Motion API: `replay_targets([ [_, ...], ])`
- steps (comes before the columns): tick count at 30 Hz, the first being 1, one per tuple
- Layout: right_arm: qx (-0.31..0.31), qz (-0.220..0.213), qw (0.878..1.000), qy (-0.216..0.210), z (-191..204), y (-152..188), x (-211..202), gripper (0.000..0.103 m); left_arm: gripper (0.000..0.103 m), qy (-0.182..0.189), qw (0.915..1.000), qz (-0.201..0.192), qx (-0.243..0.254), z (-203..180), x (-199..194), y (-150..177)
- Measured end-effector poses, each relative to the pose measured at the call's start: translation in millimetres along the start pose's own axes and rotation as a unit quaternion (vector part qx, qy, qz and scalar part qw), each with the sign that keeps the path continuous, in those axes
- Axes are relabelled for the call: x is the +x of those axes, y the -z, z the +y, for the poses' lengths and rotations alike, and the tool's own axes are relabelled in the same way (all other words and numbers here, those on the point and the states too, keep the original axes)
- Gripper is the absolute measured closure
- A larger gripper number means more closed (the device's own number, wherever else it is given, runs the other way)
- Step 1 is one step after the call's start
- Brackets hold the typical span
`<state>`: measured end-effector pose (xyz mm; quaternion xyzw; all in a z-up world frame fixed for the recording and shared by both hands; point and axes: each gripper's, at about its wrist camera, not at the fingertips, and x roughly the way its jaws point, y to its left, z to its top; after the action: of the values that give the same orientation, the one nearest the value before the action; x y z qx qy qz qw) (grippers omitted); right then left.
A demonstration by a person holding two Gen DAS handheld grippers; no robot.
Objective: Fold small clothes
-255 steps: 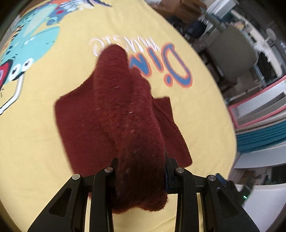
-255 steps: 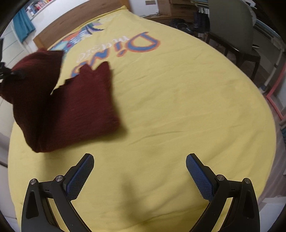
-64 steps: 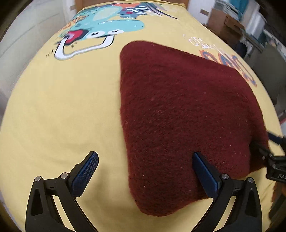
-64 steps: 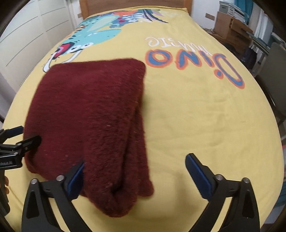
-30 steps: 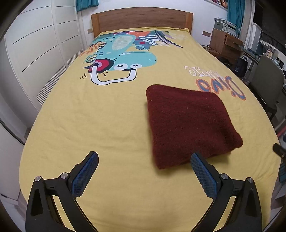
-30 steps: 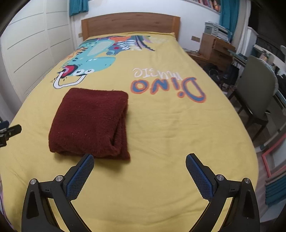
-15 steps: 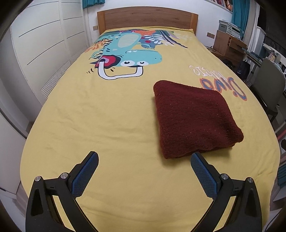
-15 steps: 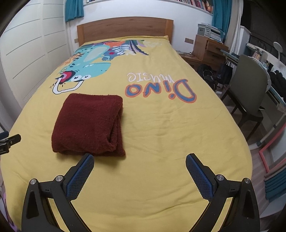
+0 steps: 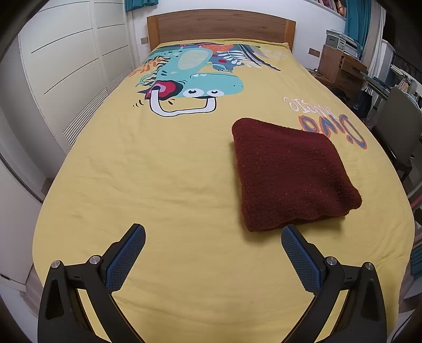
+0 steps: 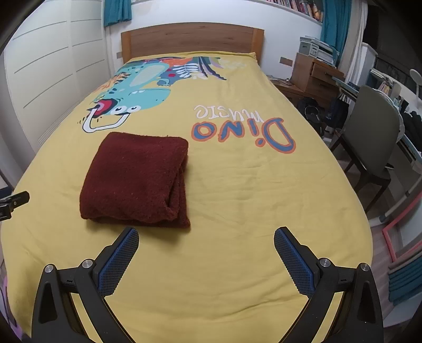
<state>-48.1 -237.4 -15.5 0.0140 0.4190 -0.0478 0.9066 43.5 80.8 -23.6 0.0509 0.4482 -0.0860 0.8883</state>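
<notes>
Sweater (image 9: pixel 292 174), maroon, folded, lay at 1 o'clock on yellow bedspread (image 9: pixel 168 184); farther off than before. Left gripper (image 9: pixel 213 238), right gripper (image 10: pixel 206 240): spread wide, empty.

1. A dark maroon folded sweater (image 9: pixel 290 174) lies on a yellow bedspread (image 9: pixel 158 168).
2. The bedspread carries a teal cartoon dinosaur (image 9: pixel 195 81) with a red mouth, and "Dino" lettering (image 10: pixel 242 134) in blue outlined orange beneath white script.
3. Both the left gripper (image 9: pixel 213 237) and the right gripper (image 10: pixel 206 238) are black with blue textured pads (image 10: pixel 295 261).
4. The headboard (image 9: pixel 220 29) is brown wood; the curtains (image 10: pixel 117 12) are teal.
</notes>
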Motion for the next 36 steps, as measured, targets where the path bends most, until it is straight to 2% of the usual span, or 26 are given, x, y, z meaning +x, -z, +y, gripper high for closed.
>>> replay_targets([
  [17, 0.001, 0.003, 1.000, 0.004, -2, 2, 0, 0.001, 0.001, -0.008, 1.0000, 0.005, -0.001, 0, -1, 0],
  [36, -0.012, 0.022, 1.000, 0.001, 2, 3, 9, 0.001, 0.001, 0.001, 0.9999, 0.012, -0.012, 5, -1, 0],
])
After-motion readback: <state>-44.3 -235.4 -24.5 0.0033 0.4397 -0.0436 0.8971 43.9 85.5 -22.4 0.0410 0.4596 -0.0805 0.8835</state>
